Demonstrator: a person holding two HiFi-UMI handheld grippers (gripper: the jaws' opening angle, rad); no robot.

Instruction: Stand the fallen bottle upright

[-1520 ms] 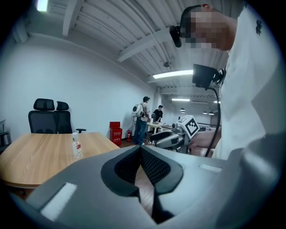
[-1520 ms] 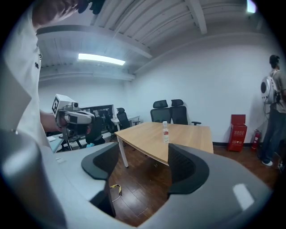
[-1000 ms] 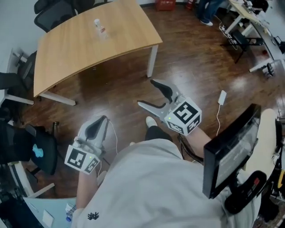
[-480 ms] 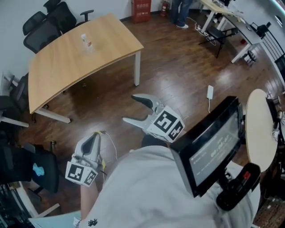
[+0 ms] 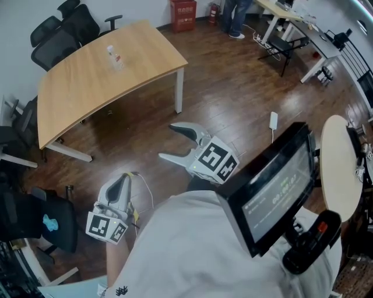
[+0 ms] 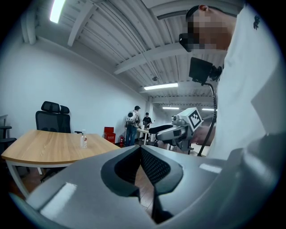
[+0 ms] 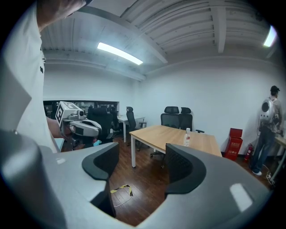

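A small clear bottle point(image 5: 114, 56) with a white cap and a red label is on the far wooden table point(image 5: 76, 87). In the right gripper view the bottle point(image 7: 187, 137) stands upright, and likewise the bottle point(image 6: 83, 140) in the left gripper view. Both grippers hang over the floor, well short of the table. My right gripper point(image 5: 168, 141) has wide jaws that are closing a little, and my right gripper point(image 7: 140, 163) holds nothing between them. My left gripper point(image 5: 122, 180) is lower left, its left gripper point(image 6: 140, 154) pads together and empty.
Black office chairs point(image 5: 58, 35) stand behind the table. A monitor on a stand point(image 5: 274, 186) is close on my right, beside a round white table point(image 5: 338, 169). A white charger point(image 5: 273, 120) lies on the dark wood floor. People stand at the far desks point(image 5: 291, 17).
The head view has swung, so the table sits further left. My right gripper has slid left and down in the view, its jaws slightly narrower. The left gripper has barely shifted.
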